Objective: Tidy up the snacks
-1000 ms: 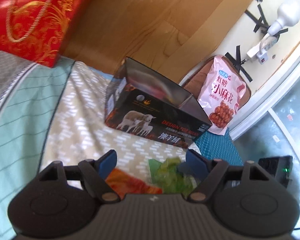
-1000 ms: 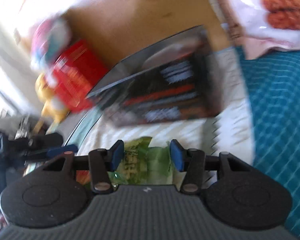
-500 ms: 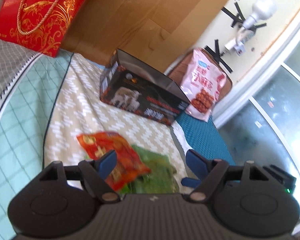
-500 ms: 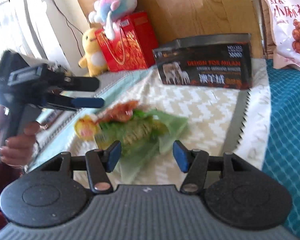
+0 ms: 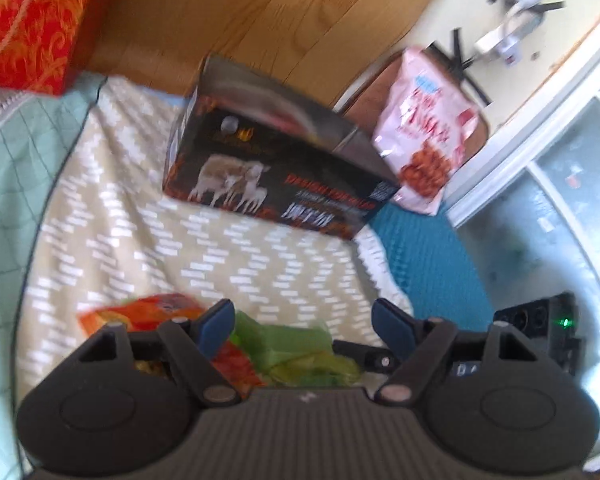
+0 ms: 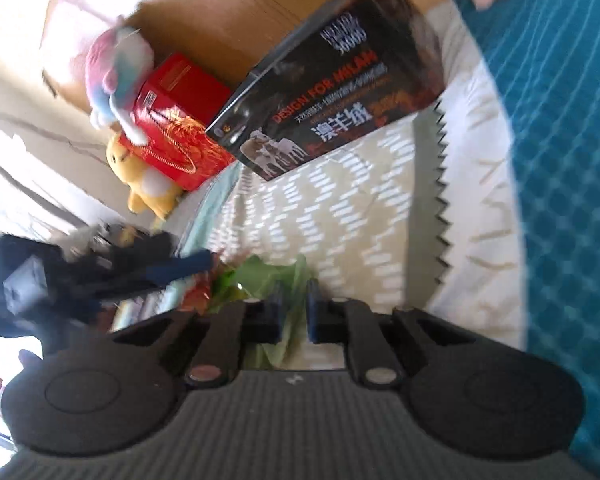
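Fingers: your left gripper (image 5: 302, 322) gapes wide; your right gripper (image 6: 292, 314) pinches the green snack bag (image 6: 278, 276).

Orange snack bag (image 5: 156, 314) and green one lie at the chevron blanket's (image 5: 220, 256) near edge; black box (image 5: 284, 168) sits farther back.

A crumpled green snack bag (image 5: 300, 350) lies on the patterned bed cover beside an orange-red snack packet (image 5: 156, 314), and a pink snack bag (image 5: 428, 144) leans behind the open black box (image 5: 276, 164).

Your bed's chevron blanket (image 5: 228, 248) across mid-frame, black open box (image 5: 276, 176) at its upper centre, orange snack packet (image 5: 152, 312) and green snack packet (image 5: 300, 348) lower centre, red gift bag (image 5: 28, 20) upper left, teal quilt (image 5: 428, 264) to the right.
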`<state>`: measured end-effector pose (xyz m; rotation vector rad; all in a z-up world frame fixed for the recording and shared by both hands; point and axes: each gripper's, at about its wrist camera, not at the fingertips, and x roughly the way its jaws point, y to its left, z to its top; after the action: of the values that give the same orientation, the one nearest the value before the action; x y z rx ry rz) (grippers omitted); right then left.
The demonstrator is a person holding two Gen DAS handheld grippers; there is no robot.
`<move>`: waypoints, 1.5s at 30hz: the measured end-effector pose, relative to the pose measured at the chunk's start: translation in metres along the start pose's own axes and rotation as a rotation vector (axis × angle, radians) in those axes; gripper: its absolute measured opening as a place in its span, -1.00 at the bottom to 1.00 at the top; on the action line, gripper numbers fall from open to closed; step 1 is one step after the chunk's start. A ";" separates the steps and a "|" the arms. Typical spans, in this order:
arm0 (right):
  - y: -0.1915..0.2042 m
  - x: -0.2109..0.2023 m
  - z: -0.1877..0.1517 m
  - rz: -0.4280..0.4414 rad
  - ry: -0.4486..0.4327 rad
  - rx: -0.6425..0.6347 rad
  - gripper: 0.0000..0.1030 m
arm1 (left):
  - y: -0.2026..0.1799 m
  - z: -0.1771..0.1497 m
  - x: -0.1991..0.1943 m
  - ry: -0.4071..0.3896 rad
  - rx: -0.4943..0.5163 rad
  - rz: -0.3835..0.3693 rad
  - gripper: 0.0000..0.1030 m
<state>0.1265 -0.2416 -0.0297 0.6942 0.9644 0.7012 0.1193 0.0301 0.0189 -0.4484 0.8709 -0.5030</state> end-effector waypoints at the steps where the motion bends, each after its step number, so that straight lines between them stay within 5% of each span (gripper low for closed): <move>1: -0.002 0.001 0.002 0.005 0.000 0.022 -0.89 | 0.001 -0.001 0.001 -0.010 0.008 0.006 0.51; 12: -0.001 -0.048 0.020 -0.103 -0.250 -0.038 -0.95 | -0.002 0.006 0.007 0.010 -0.001 -0.012 0.54; 15: -0.001 -0.041 0.024 -0.074 -0.198 -0.035 -0.67 | -0.009 0.003 0.009 0.019 0.023 -0.012 0.55; 17: 0.002 -0.026 0.021 -0.072 -0.126 -0.064 -0.20 | -0.010 0.000 0.009 0.016 0.030 0.012 0.55; 22: 0.031 0.001 0.009 -0.078 -0.065 -0.217 -0.03 | 0.004 -0.008 -0.011 -0.020 -0.013 0.020 0.55; 24: 0.042 0.011 0.001 -0.061 -0.032 -0.276 -0.03 | 0.010 -0.009 -0.018 -0.025 -0.040 0.009 0.55; 26: 0.056 0.014 -0.006 -0.130 -0.043 -0.373 -0.42 | 0.012 -0.009 -0.021 -0.027 -0.049 0.006 0.55; 28: 0.055 0.008 -0.003 -0.106 -0.063 -0.349 -0.67 | 0.011 -0.010 -0.021 -0.026 -0.045 0.007 0.55; 37: 0.005 -0.044 0.014 -0.254 -0.282 -0.196 -0.69 | -0.010 0.005 0.004 0.020 -0.031 -0.055 0.61; 41: -0.004 -0.049 0.014 -0.219 -0.254 -0.176 -0.20 | -0.022 0.015 0.031 0.067 -0.018 -0.077 0.64; 43: 0.003 -0.056 0.010 -0.215 -0.244 -0.256 0.18 | -0.026 0.018 0.046 0.097 -0.016 -0.075 0.64; 45: 0.018 -0.056 0.002 -0.238 -0.229 -0.384 0.29 | -0.031 0.019 0.058 0.121 -0.010 -0.083 0.64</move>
<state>0.1029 -0.2754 0.0119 0.3065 0.6622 0.5606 0.1592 -0.0250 0.0116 -0.4686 0.9742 -0.6070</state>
